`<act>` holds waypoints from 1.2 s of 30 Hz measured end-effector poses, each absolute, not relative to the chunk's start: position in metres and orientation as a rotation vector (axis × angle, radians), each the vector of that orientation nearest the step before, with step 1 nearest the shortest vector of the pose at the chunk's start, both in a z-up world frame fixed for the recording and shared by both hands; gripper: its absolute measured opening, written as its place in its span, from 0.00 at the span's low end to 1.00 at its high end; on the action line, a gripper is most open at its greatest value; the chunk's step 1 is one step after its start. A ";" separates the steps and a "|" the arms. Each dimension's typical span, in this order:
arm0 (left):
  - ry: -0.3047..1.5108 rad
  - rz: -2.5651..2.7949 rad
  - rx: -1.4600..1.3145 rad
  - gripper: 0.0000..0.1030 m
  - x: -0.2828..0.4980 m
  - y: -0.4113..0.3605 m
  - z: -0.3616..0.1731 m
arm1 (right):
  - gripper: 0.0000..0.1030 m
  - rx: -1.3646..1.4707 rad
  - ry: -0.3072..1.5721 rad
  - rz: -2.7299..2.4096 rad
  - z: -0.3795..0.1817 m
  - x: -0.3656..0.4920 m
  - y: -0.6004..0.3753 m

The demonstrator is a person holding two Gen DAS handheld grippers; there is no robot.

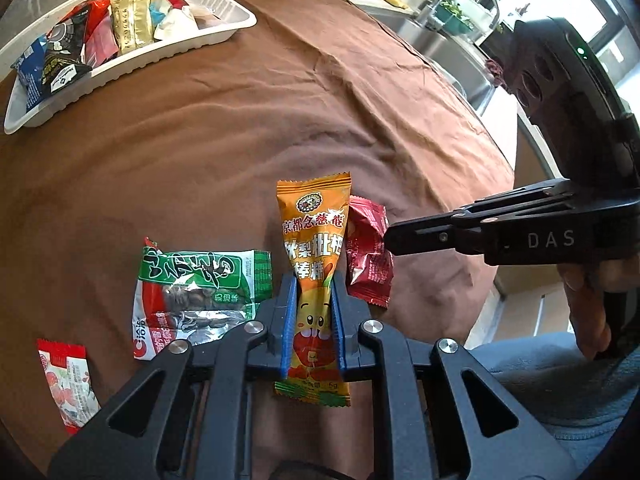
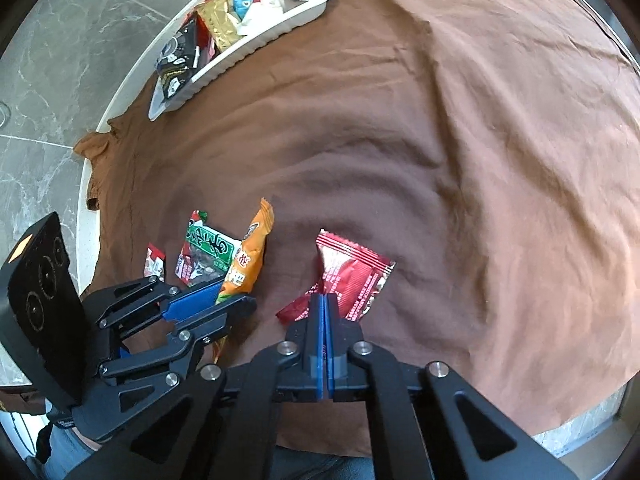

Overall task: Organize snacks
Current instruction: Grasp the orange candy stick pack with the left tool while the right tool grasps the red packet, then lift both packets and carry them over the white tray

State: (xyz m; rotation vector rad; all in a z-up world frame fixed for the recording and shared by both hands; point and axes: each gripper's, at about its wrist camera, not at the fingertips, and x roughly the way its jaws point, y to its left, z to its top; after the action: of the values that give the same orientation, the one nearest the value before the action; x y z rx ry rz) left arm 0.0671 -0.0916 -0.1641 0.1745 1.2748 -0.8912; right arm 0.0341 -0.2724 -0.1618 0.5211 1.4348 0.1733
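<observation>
An orange candy packet point(image 1: 314, 240) stands between the blue pads of my left gripper point(image 1: 314, 312), which is shut on its lower half. The same orange packet point(image 2: 250, 256) shows in the right wrist view, in the left gripper point(image 2: 228, 296). A dark red packet point(image 2: 352, 276) lies just right of it, and my right gripper point(image 2: 325, 304) is shut on its near edge. In the left wrist view the right gripper point(image 1: 390, 238) comes in from the right onto this red packet point(image 1: 368, 256). The white tray point(image 1: 180, 50) at the far left holds several snack packets.
A green sunflower-seed packet point(image 1: 196, 292) and a small red-and-white packet point(image 1: 66, 384) lie on the brown cloth point(image 1: 240, 140) left of the left gripper. The tray point(image 2: 240, 54) sits near the table's far left edge. A sink and tap point(image 1: 460, 8) stand beyond the table.
</observation>
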 end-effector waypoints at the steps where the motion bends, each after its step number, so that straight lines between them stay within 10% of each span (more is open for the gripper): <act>1: 1.275 -0.892 0.173 0.13 0.068 -0.088 -0.163 | 0.02 0.513 1.432 0.174 -0.161 0.034 -0.273; 8: 1.272 -0.871 0.168 0.13 0.065 -0.090 -0.163 | 0.08 0.482 1.507 0.177 -0.166 0.033 -0.270; 12: 1.265 -0.867 0.163 0.13 0.064 -0.090 -0.160 | 0.48 0.498 1.530 0.150 -0.170 0.033 -0.270; 24: 1.253 -0.854 0.111 0.13 0.064 -0.072 -0.159 | 0.49 0.425 1.537 0.113 -0.178 0.047 -0.252; 36: 1.254 -0.866 0.100 0.13 0.065 -0.071 -0.161 | 0.24 0.325 1.485 0.122 -0.172 0.049 -0.241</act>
State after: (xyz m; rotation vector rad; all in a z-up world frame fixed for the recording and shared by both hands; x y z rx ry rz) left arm 0.0646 -0.0709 -0.1612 0.0999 1.2544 -0.8661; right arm 0.0486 -0.2405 -0.1716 0.3251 1.4846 0.1218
